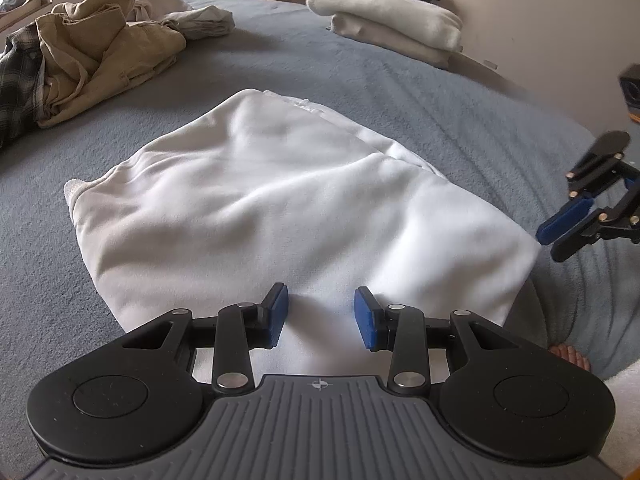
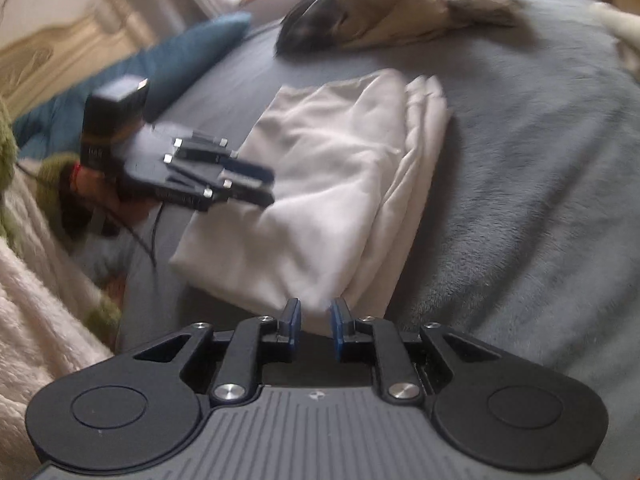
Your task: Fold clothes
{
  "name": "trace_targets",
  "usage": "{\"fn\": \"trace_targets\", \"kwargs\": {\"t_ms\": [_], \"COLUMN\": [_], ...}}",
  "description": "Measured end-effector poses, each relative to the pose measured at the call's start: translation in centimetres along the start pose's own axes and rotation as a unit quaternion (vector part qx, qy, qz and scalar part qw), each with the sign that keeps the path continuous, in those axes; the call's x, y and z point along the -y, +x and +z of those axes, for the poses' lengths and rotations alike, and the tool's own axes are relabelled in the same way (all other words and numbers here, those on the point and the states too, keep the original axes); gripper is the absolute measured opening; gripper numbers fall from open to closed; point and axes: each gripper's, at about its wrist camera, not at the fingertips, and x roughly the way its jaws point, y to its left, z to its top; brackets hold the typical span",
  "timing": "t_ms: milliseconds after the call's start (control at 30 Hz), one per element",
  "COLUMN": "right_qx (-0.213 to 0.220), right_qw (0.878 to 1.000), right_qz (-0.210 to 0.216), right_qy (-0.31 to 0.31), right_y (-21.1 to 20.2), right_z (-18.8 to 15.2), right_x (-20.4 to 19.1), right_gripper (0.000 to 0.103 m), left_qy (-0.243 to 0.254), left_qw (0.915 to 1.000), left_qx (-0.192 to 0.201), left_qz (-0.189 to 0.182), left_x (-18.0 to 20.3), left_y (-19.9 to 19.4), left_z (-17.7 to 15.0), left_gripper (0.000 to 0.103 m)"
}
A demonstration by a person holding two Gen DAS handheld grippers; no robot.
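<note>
A white garment [image 1: 280, 200], folded into a flat rectangle, lies on the grey-blue bedspread [image 1: 440, 100]. My left gripper [image 1: 321, 314] hovers over its near edge, blue pads apart with only flat cloth below them. In the right wrist view the garment [image 2: 320, 184] shows stacked layers along its right side, and the left gripper [image 2: 266, 186] sits above its left part. My right gripper [image 2: 316, 320] stands at the garment's near corner with a narrow gap and nothing pinched. From the left wrist view, the right gripper [image 1: 554, 240] is just off the garment's right edge.
A heap of unfolded tan and grey clothes [image 1: 100, 40] with a plaid shirt [image 1: 20, 72] lies at the far left. Folded white towels [image 1: 392, 20] are stacked at the far right by the wall. A teal pillow [image 2: 180, 56] and a cream fluffy blanket [image 2: 32, 280] lie past the left gripper.
</note>
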Motion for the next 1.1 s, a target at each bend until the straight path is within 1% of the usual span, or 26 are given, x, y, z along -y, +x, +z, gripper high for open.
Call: {"fn": "trace_targets", "kwargs": {"t_ms": [100,233,300,333,367,433,500,600,700,767,867,933,967,1033,1100], "right_qx": [-0.027,-0.032,-0.022,-0.019,-0.016,-0.013,-0.014,-0.013,-0.030,-0.030,-0.033,-0.038,-0.035,-0.012,0.010], "right_qw": [0.999,0.997,0.998,0.998,0.997,0.994,0.993,0.994,0.995,0.995,0.996,0.997,0.998,0.999,0.999], "right_qz": [0.014,0.015,0.023,0.034,0.046,0.075,0.092,0.101,0.095,0.090,0.087,0.065,0.054,0.037,0.024], "right_qy": [-0.033,-0.062,-0.056,-0.055,-0.059,-0.073,-0.079,-0.036,-0.032,-0.020,0.006,0.009,0.006,-0.009,-0.031], "right_y": [0.8,1.8,1.7,1.6,1.5,1.0,0.7,0.9,2.2,2.7,2.1,0.7,-0.1,-1.5,-2.0], "right_z": [0.2,0.1,0.3,0.5,0.5,0.8,1.2,1.4,0.4,-0.1,0.1,0.5,0.6,1.1,1.6], "right_x": [0.0,0.5,1.1,1.4,1.5,1.5,2.2,4.5,5.0,5.2,5.3,5.0,4.7,3.6,2.1], "right_gripper": [0.022,0.022,0.020,0.016,0.006,0.004,0.003,0.003,0.003,0.003,0.005,0.005,0.005,0.005,0.005], "left_qy": [0.002,0.003,0.004,0.004,0.005,0.009,0.012,0.016,0.019,0.022,0.027,0.030,0.033,0.041,0.053], "left_qw": [1.0000,1.0000,1.0000,1.0000,1.0000,1.0000,0.9999,0.9999,0.9998,0.9997,0.9996,0.9995,0.9994,0.9991,0.9985], "left_qx": [-0.001,0.001,0.001,0.001,0.001,0.001,0.000,0.000,-0.001,-0.001,-0.001,-0.002,-0.001,0.004,0.014], "left_qz": [0.003,0.002,0.001,0.000,0.000,-0.002,-0.004,-0.008,-0.010,-0.010,-0.008,-0.007,-0.005,0.000,0.002], "left_x": [0.1,0.1,0.0,0.0,0.0,-0.1,-0.1,-0.1,-0.1,-0.1,0.0,0.0,0.1,0.3,0.6], "left_y": [0.1,0.1,0.1,0.1,0.1,0.1,0.2,0.2,0.3,0.3,0.3,0.3,0.0,-0.8,-1.9], "left_z": [0.0,-0.1,-0.1,-0.1,-0.1,-0.1,-0.1,0.0,0.0,0.0,0.1,0.1,0.2,0.2,0.3], "left_gripper": [0.036,0.037,0.037,0.037,0.037,0.037,0.037,0.037,0.037,0.037,0.037,0.037,0.037,0.037,0.037]}}
